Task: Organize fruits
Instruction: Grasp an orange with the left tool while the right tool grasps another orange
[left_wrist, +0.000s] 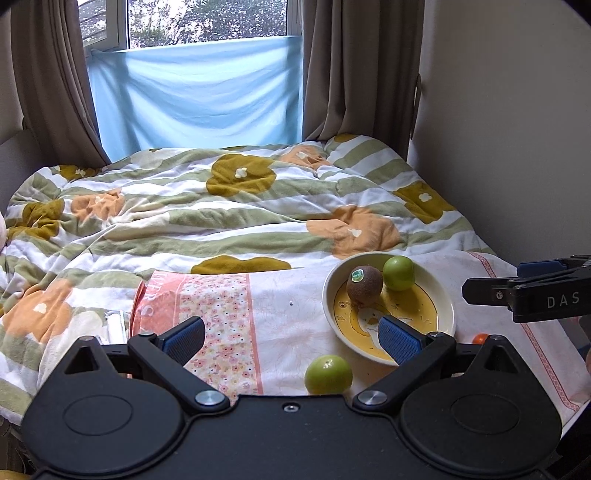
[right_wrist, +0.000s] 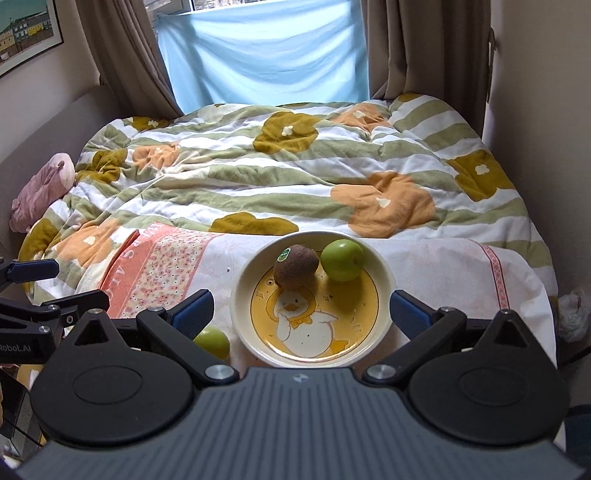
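A kiwi (right_wrist: 295, 266) and one green apple (right_wrist: 341, 259) already sit in the duck plate (right_wrist: 384, 280) near the cloth's (left_wrist: 295, 291) front edge, while a second green apple (left_wrist: 328, 374) lies on the cloth just left of the plate, and a small orange fruit (left_wrist: 481, 338) peeks out to its right. My left gripper (left_wrist: 293, 338) and right gripper (right_wrist: 301, 310) both hang spread wide, holding nothing and touching nothing.

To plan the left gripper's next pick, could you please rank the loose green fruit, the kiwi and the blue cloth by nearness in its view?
1. Loose green fruit, on the towel just ahead.
2. Kiwi, in the plate, right.
3. Blue cloth, at the window.
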